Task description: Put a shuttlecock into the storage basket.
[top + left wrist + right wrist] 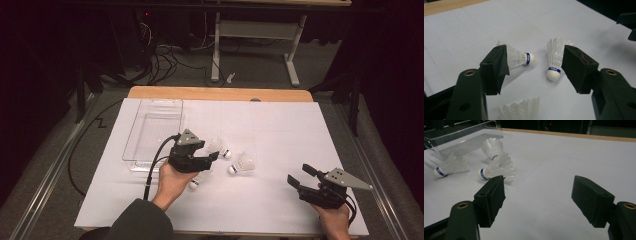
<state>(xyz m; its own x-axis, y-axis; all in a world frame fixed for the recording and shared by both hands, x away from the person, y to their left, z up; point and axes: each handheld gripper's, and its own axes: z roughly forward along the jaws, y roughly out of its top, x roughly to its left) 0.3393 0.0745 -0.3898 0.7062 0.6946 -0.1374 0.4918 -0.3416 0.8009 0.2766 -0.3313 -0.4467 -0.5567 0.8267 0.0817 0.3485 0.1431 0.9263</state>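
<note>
Three white shuttlecocks with blue bands lie on the white mat. In the high view one shuttlecock [220, 148] lies just past my left gripper [210, 150], a second shuttlecock [242, 164] lies to its right, and a third shuttlecock [199, 180] is partly under the hand. My left gripper [534, 60] is open and hovers over them: one shuttlecock [517, 58] is at its left jaw, another [554, 60] at its right jaw, and feathers of the third [520, 110] show below. My right gripper [299, 175] [539, 187] is open and empty at the front right.
A clear plastic tray [152, 131] [466, 142] sits at the back left of the mat [280, 130]. The table's wooden edge [220, 93] runs along the far side. Cables and a desk frame stand on the floor beyond.
</note>
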